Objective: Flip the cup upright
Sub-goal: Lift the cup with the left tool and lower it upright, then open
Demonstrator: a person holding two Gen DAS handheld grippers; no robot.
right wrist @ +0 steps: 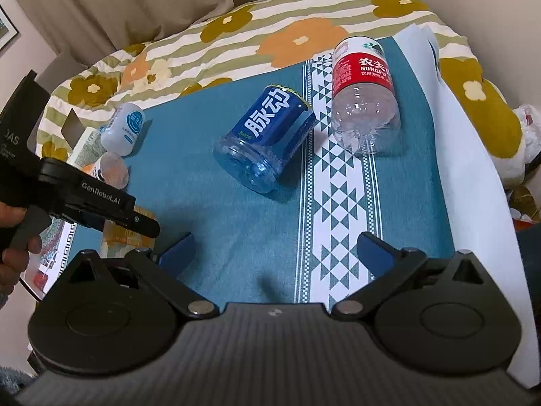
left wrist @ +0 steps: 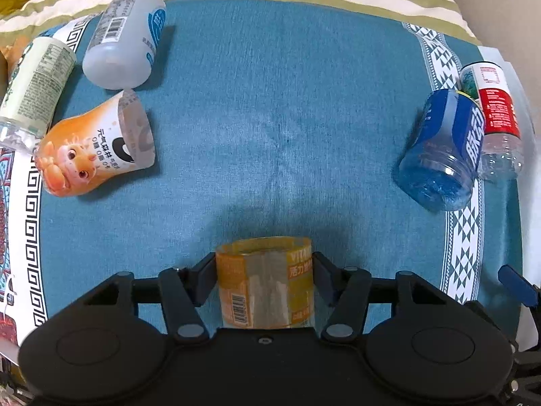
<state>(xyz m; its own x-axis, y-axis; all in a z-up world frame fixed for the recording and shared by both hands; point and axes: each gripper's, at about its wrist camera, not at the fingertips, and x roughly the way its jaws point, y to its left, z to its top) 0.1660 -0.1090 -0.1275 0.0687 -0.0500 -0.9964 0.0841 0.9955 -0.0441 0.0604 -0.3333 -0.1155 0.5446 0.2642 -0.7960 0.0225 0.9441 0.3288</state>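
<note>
My left gripper [left wrist: 265, 260] is shut on a yellow cut-bottle cup [left wrist: 265, 280], which stands with its open rim up between the fingers on the blue cloth [left wrist: 270, 118]. In the right wrist view the left gripper [right wrist: 148, 226] shows at the left edge, with the yellow cup [right wrist: 116, 235] mostly hidden behind it. My right gripper [right wrist: 275, 248] is open and empty above the cloth, near the white patterned stripe [right wrist: 334, 186]. A blue cup [right wrist: 267, 138] lies on its side ahead of it.
Other cut-bottle cups lie on their sides: an orange cartoon one [left wrist: 91, 145], a grey one [left wrist: 123, 40] and a green-label one [left wrist: 33, 84] at the left; the blue one [left wrist: 443, 149] and a red-label clear one [left wrist: 497, 121] at the right. A floral quilt [right wrist: 270, 34] lies behind.
</note>
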